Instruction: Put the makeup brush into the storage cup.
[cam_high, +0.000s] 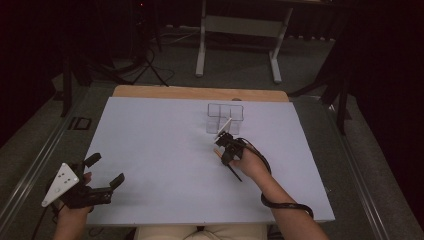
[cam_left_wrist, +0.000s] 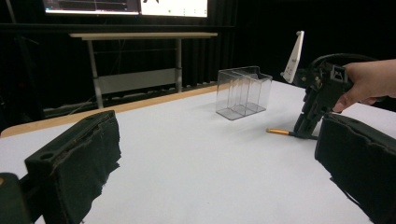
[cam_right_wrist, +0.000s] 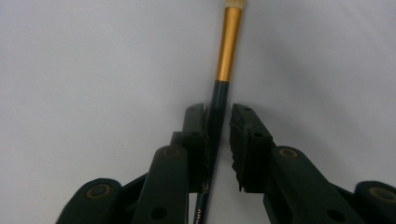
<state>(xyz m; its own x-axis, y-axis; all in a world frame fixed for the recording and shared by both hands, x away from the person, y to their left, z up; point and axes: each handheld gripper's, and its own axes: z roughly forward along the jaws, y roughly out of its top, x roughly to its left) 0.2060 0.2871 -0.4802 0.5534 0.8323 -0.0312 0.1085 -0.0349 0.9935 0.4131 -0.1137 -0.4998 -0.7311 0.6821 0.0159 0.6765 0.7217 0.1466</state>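
Observation:
A paintbrush (cam_right_wrist: 228, 46) with a dark handle and a gold ferrule lies flat on the white table top (cam_high: 160, 150). My right gripper (cam_right_wrist: 218, 109) points down over it, its jaws either side of the handle. One pad touches the handle and a thin gap shows at the other. In the high view the right gripper (cam_high: 223, 150) is at mid-table, and the brush handle (cam_high: 232, 172) sticks out behind the hand. The left gripper view shows the brush tip (cam_left_wrist: 278, 132) beside the right gripper (cam_left_wrist: 306, 130). My left gripper (cam_high: 107, 169) rests open at the table's near left corner, with nothing between its jaws.
A clear plastic organizer (cam_high: 225, 117) with several compartments stands just beyond the right gripper, empty as far as I can tell; it is the clear box (cam_left_wrist: 243, 91) in the left gripper view. A wooden strip (cam_high: 200, 92) borders the table's far edge. A white-framed table (cam_high: 240, 25) stands behind.

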